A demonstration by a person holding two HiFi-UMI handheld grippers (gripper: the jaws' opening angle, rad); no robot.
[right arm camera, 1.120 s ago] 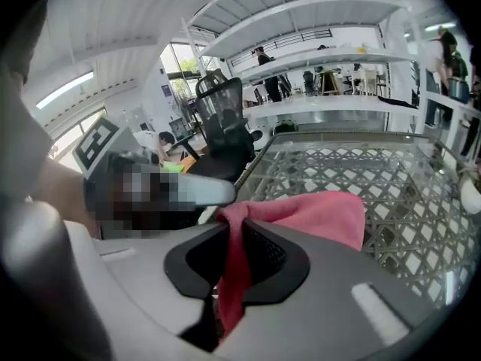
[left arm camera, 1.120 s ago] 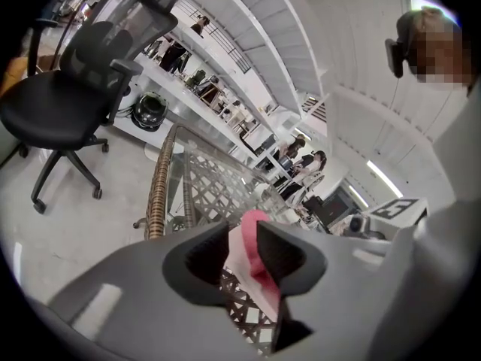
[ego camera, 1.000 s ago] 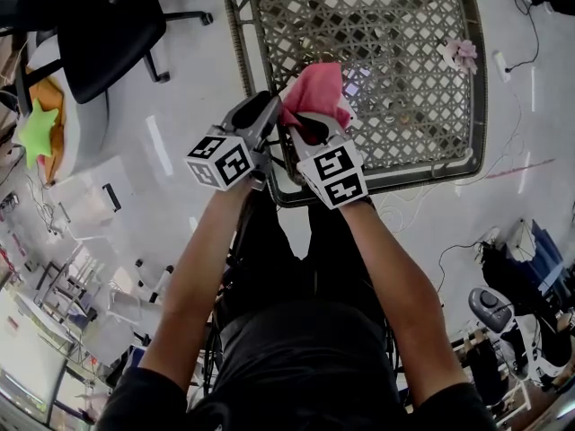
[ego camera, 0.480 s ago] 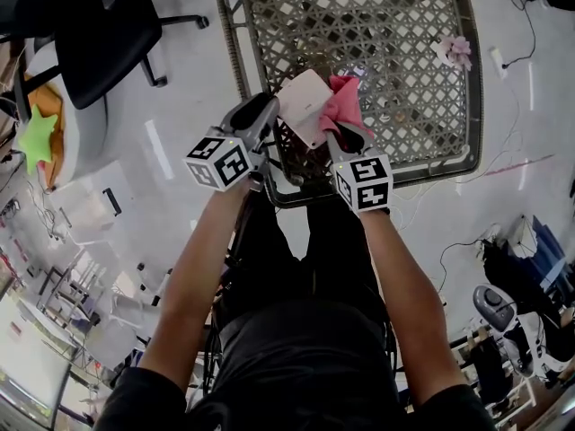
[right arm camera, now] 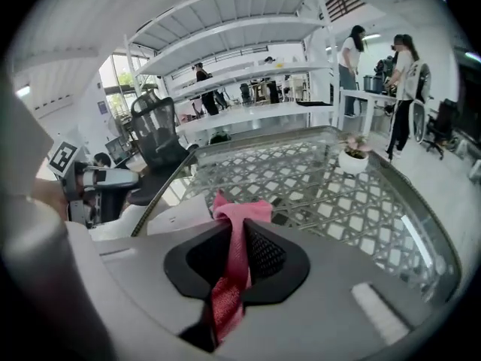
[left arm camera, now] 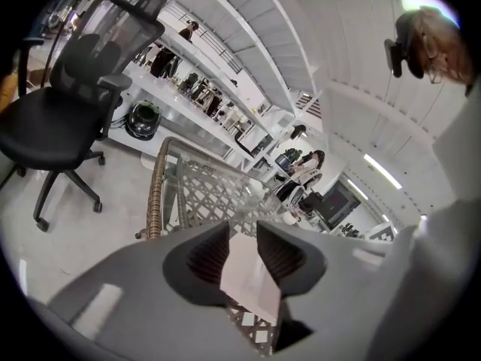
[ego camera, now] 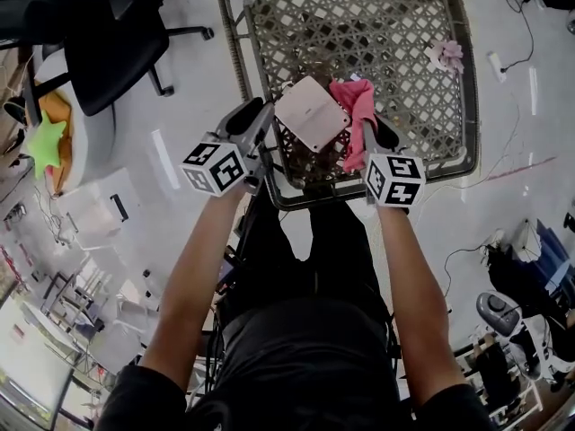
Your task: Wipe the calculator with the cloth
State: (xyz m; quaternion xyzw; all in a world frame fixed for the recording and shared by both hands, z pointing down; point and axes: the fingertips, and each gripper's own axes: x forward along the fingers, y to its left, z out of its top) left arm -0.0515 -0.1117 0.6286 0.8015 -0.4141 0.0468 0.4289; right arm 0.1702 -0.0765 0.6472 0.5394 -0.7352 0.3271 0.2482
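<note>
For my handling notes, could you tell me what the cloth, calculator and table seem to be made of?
Cloth: soft pink fabric, matte; it folds and droops. Calculator: probably hard plastic, pale smooth matte back. Table: woven wicker lattice, seemingly under glass; reflections show.

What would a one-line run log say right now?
left claw: shut on calculator | right claw: shut on pink cloth | cloth beside calculator, over wicker table

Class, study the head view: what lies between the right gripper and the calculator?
The pink cloth, pinched in the right gripper, lies between it and the calculator, right beside the calculator's edge. The head view shows this.
</note>
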